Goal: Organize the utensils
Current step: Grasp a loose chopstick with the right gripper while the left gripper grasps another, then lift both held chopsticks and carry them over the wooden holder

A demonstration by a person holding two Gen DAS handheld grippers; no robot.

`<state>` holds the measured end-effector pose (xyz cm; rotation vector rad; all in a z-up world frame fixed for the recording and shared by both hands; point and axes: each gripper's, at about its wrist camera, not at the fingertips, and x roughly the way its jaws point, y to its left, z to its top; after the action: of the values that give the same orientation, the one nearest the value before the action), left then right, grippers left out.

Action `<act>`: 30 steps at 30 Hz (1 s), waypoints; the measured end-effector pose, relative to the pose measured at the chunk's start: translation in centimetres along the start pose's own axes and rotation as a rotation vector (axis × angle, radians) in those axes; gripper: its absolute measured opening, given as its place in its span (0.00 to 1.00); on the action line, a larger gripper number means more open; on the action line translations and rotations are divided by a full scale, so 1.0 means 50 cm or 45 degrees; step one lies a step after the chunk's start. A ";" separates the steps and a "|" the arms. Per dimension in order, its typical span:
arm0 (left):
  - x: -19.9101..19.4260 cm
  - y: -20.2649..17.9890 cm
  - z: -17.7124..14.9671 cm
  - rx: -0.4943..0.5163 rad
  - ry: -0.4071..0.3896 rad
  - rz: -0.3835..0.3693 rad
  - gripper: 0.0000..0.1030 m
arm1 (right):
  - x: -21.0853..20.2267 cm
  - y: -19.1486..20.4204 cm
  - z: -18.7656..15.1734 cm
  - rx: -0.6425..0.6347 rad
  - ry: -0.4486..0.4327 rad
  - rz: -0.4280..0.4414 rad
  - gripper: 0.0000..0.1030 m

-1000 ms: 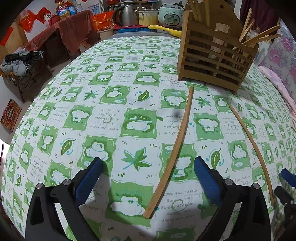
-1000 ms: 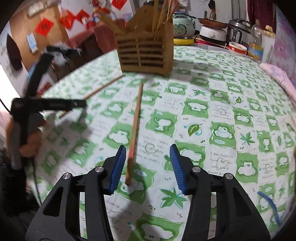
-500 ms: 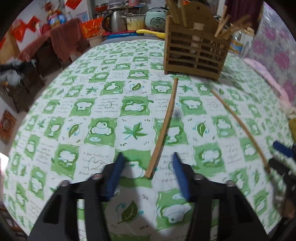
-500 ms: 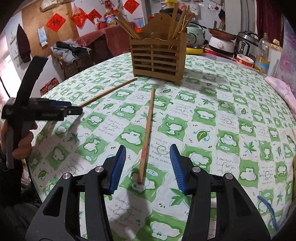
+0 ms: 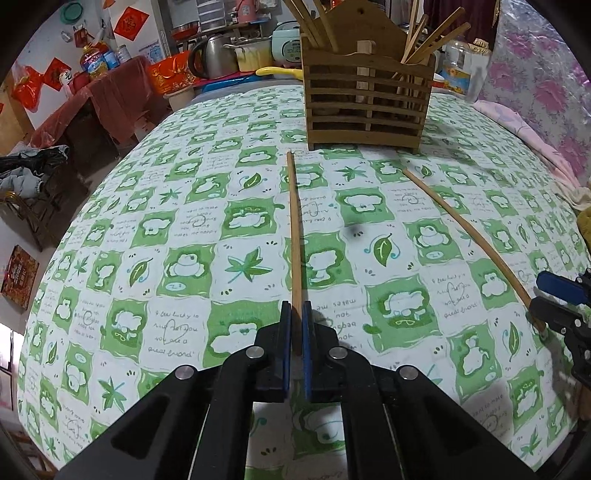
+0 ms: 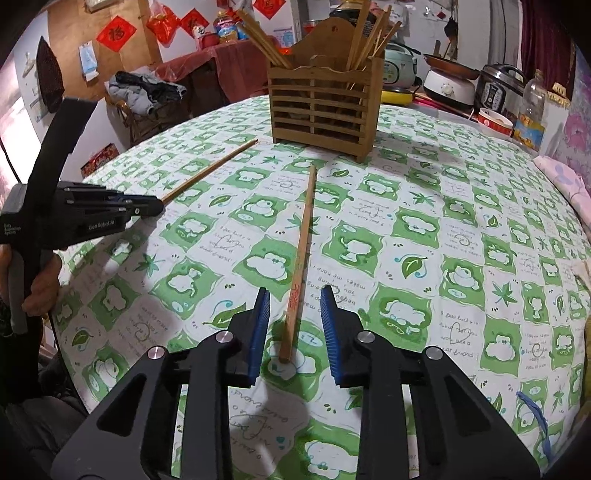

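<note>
Green-checked tablecloth (image 5: 184, 229): left gripper (image 5: 296, 332) pinches chopstick (image 5: 294, 236) pointing at holder (image 5: 365, 99); right gripper (image 6: 294, 325) closing around second chopstick (image 6: 301, 266), pads not yet touching.

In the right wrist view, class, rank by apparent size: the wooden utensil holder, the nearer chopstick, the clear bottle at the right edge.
1. Wooden utensil holder, largest.
2. Nearer chopstick: longest but thin, and nearness inflates it, so this rank is unsure.
3. Clear bottle, smallest, though farthest away.

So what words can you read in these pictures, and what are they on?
"GenRobot.AI": on the left gripper side.
"I feel lucky to ... you are a great friend": on the tablecloth, partly guessed.
Red marks on the chopstick: too small.
Red wall sign, one Chinese character: blurred.
Bottle label: unreadable.
</note>
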<state>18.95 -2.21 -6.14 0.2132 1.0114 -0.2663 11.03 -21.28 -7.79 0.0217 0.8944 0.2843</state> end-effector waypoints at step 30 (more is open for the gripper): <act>-0.112 -0.009 0.018 0.012 -0.128 -0.039 0.06 | -0.085 -0.050 0.043 0.141 -0.222 -0.110 0.06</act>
<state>16.69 -2.23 -0.89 0.1911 0.9148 -0.3065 10.73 -24.54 -3.52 0.1085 0.7352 0.1497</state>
